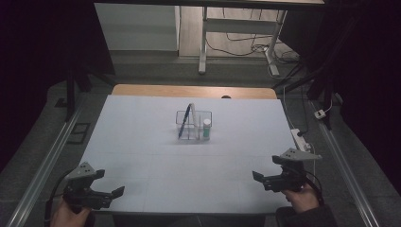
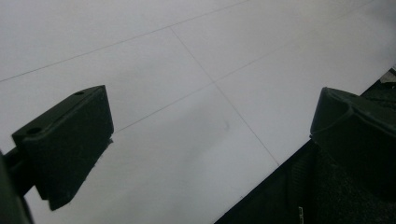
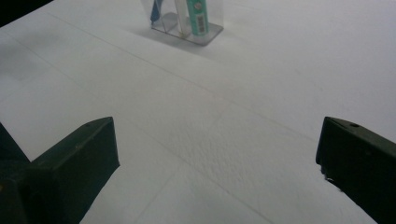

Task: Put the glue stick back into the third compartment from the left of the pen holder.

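White sheeting covers the table [image 1: 142,142]. A clear organizer [image 1: 194,125] stands mid-table, holding a blue pen [image 1: 184,121], a white stick [image 1: 194,118] and a green-labelled tube [image 1: 206,128]. The left gripper [image 1: 111,195] hovers at the near left edge, the right gripper [image 1: 261,178] near the right edge, both with jaws spread wide and empty. Bare surface lies between them and the organizer.

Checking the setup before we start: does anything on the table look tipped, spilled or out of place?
Nothing stands out. The clear holder stands upright mid-table with a blue pen, a white stick and a small green tube inside. Both the left gripper and the right gripper are open near the front edge.
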